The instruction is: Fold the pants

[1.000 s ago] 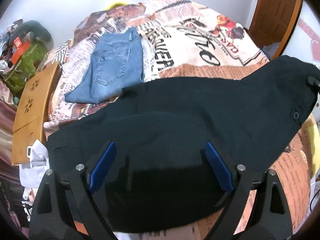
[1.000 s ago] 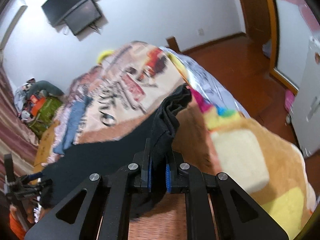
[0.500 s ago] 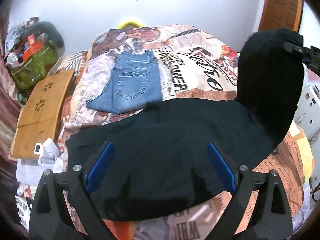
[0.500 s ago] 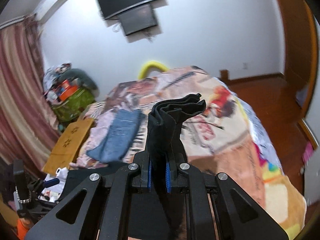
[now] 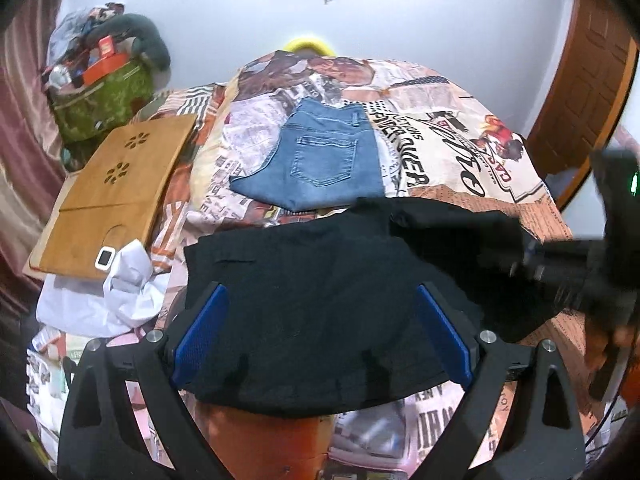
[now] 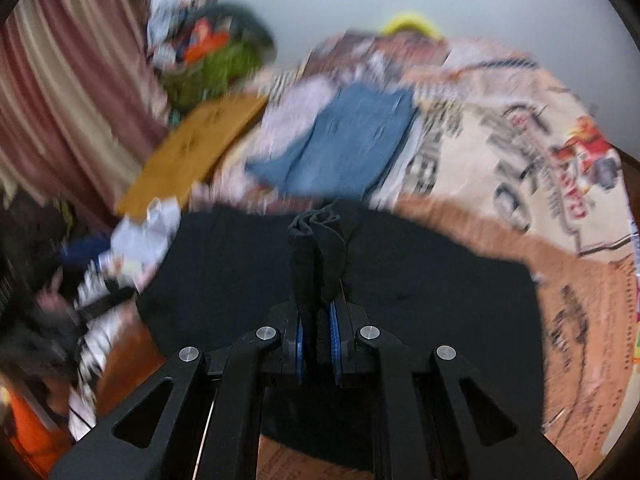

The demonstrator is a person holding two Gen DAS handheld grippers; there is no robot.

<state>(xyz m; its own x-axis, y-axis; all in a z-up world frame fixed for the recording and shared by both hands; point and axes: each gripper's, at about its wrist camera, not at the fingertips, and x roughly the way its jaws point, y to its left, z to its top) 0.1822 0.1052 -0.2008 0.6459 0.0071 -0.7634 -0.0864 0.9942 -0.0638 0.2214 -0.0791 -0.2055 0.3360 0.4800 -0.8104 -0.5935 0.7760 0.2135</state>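
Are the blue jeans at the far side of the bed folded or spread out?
Folded. The blue jeans lie flat as a compact block on the bed cover, back pocket up, no full-length legs showing.

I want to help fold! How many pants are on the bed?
2. The black pants lie spread near the front, one end pinched in the right gripper. The folded blue jeans lie just behind them. More could hide in the clutter pile.
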